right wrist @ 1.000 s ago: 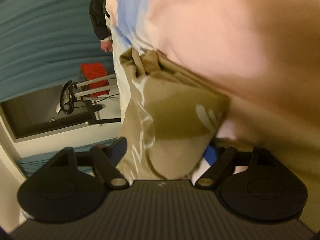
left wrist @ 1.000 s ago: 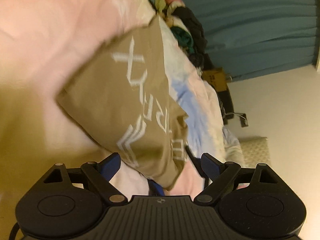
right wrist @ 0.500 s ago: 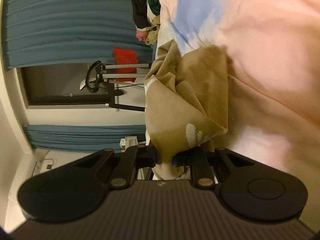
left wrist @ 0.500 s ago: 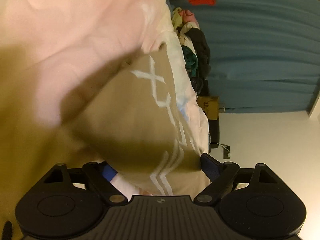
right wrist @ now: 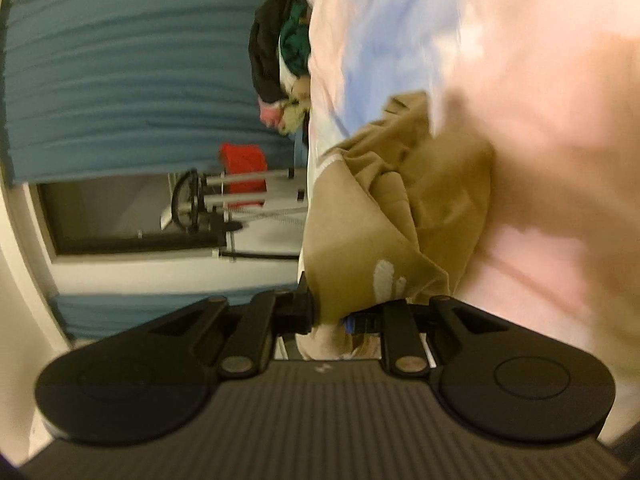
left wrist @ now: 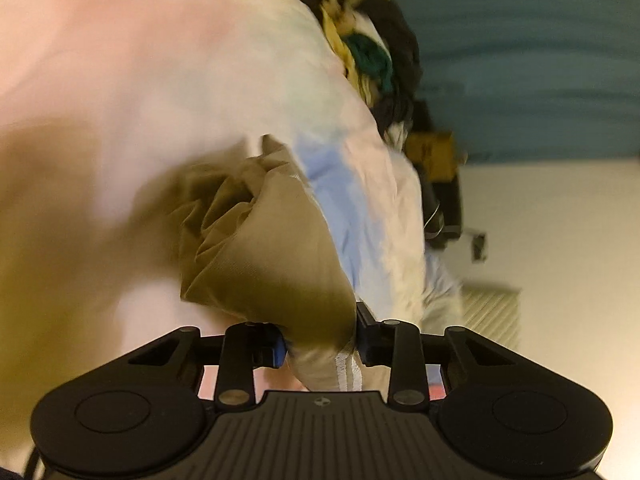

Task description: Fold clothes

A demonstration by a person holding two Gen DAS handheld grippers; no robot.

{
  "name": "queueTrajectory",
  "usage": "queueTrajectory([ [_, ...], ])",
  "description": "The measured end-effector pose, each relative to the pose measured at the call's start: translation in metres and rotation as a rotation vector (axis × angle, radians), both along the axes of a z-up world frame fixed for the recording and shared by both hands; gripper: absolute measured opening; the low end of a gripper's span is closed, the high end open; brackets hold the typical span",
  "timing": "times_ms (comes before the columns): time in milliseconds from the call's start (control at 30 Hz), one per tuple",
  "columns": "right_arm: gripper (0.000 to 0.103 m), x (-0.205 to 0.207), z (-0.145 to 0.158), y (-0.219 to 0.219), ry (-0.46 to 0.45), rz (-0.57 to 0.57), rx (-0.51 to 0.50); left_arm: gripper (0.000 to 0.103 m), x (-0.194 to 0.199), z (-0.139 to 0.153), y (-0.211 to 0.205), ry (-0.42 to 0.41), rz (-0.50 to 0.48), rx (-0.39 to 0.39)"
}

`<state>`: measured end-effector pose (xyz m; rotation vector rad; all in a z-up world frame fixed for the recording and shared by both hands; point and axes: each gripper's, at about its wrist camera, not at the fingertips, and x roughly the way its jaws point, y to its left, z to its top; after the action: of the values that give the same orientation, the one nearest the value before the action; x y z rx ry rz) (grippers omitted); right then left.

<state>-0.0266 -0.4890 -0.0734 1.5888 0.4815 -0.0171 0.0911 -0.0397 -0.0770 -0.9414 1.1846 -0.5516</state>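
A tan garment with white print (left wrist: 264, 264) hangs bunched against the pink and blue bedsheet (left wrist: 168, 72). My left gripper (left wrist: 320, 344) is shut on one part of it, with cloth and white stripes pinched between the jaws. In the right wrist view the same tan garment (right wrist: 384, 240) is creased and gathered, and my right gripper (right wrist: 330, 314) is shut on its edge near a white mark. Both views are tilted sideways and blurred.
A pile of mixed clothes (left wrist: 372, 44) lies at the far end of the bed, also in the right wrist view (right wrist: 284, 60). Teal curtains (right wrist: 120, 60), a red item on a metal stand (right wrist: 240, 168) and a brown box (left wrist: 436, 152) stand beyond.
Both grippers went from open around the garment to shut on it. The flat tan cloth has bunched up and lifted, and the views swung.
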Motion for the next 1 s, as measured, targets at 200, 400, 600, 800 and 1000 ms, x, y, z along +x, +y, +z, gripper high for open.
queueTrajectory([
  [200, 0.019, 0.054, 0.051, -0.092, 0.037, -0.122, -0.113, 0.032, 0.072, 0.065, -0.135, -0.107, -0.098, 0.086],
  [400, 0.018, 0.116, 0.125, -0.179, -0.11, -0.272, -0.393, 0.032, 0.134, 0.115, -0.272, -0.333, -0.167, 0.014],
  [600, 0.018, 0.133, 0.073, -0.219, -0.111, -0.326, -0.491, 0.032, 0.149, 0.068, -0.339, -0.487, -0.204, 0.031],
  [800, 0.018, 0.116, -0.061, -0.209, 0.102, -0.235, -0.425, 0.031, 0.118, -0.078, -0.323, -0.435, -0.314, 0.158],
  [1000, 0.019, 0.102, -0.09, -0.2, 0.103, -0.204, -0.405, 0.035, 0.106, -0.111, -0.305, -0.474, -0.352, 0.164],
])
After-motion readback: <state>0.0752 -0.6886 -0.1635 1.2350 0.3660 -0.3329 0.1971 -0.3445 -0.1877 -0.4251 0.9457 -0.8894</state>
